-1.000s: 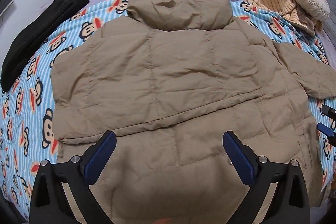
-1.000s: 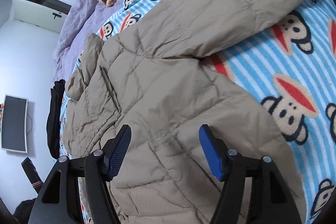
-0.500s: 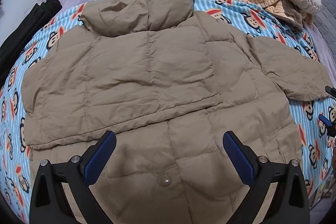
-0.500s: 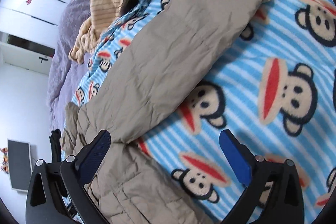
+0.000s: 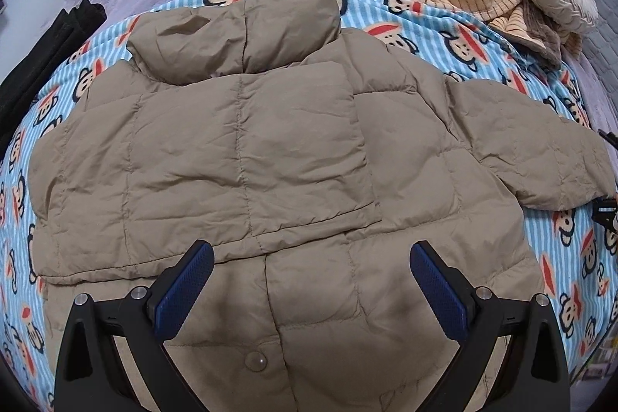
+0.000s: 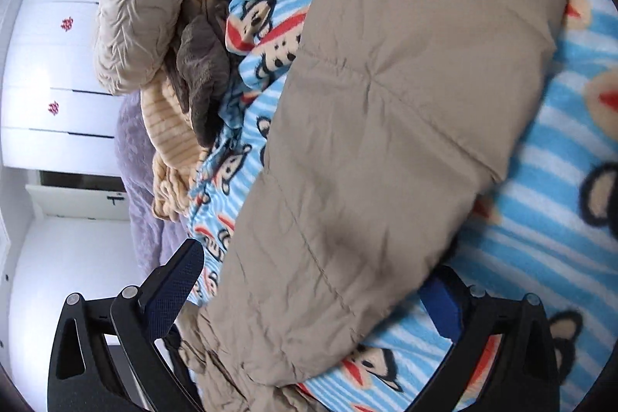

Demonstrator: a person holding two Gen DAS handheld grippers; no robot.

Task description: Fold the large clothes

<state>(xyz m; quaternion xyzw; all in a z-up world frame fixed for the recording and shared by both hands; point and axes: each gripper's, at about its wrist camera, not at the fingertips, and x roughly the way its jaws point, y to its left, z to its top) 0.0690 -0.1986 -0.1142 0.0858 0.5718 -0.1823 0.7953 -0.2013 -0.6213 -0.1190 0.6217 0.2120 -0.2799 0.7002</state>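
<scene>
Your left gripper (image 5: 311, 290) hovers wide open, empty, above the jacket's (image 5: 247, 157) hem. Your right gripper (image 6: 313, 290) gapes wide, straddling the outstretched sleeve (image 6: 386, 126) without clamping it.

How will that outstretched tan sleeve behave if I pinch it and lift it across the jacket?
Probably floppy: the sleeve lies limp on the monkey blanket, so it should drape from the right tool, whose fingers are open around it. Likely light for its bulk, given the puffy quilting. The smooth, creased shell may slip, so grip deep.
</scene>
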